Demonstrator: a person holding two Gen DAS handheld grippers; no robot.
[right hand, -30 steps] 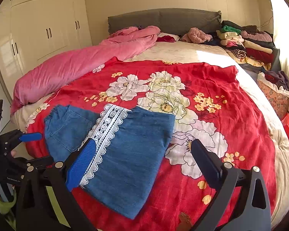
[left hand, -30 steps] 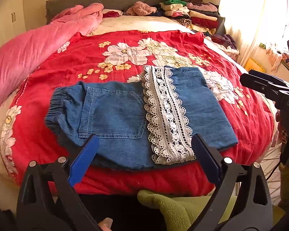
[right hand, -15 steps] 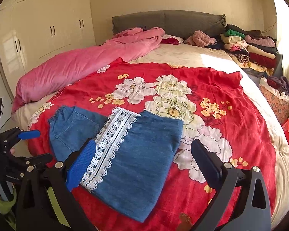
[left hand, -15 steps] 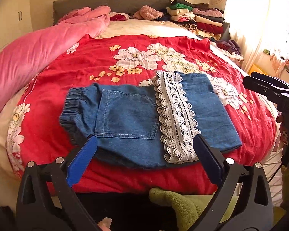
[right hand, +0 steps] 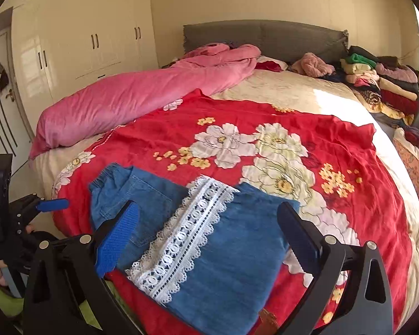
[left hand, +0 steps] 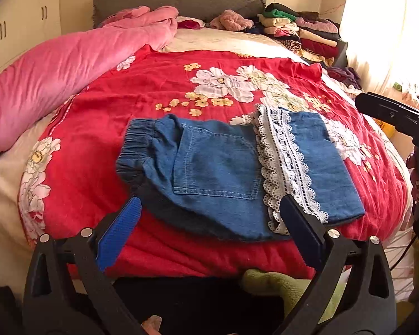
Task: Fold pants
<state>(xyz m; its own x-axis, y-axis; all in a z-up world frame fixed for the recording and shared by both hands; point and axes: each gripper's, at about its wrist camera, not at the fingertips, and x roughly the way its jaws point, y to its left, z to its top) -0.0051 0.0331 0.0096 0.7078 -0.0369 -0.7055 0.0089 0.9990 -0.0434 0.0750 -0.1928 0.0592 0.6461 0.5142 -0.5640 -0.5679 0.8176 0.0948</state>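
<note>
**Both grippers open over half-folded denim pants on bed**

One pair of denim pants [left hand: 218, 173] lies flat on the red floral bedspread [left hand: 142, 89], near the bed's foot edge. Already folded over once: the lace trim [left hand: 286, 167] band crosses the middle, and the elastic waistband [left hand: 137, 145] is at the left end. Long axis runs left-right across both views, i.e. crosswise to the jaws.

Left gripper [left hand: 209, 240]: jaws spread wide, nothing held, just short of the near edge of the pants, roughly centred below the back pocket [left hand: 218, 164]. Nearer to the waistband end. Right gripper [right hand: 206, 240]: jaws also wide apart, empty, hovering over the lace and the plain denim half at the right end.

Judgement: the next fold likely brings one end over the other, so each gripper takes the end on its own side; contact not yet made.

Counts: one pants, two grippers, one pink duvet [right hand: 142, 97] rolled along the left side, one stack of folded clothes [right hand: 377, 81] by the headboard. One back pocket visible.
</note>
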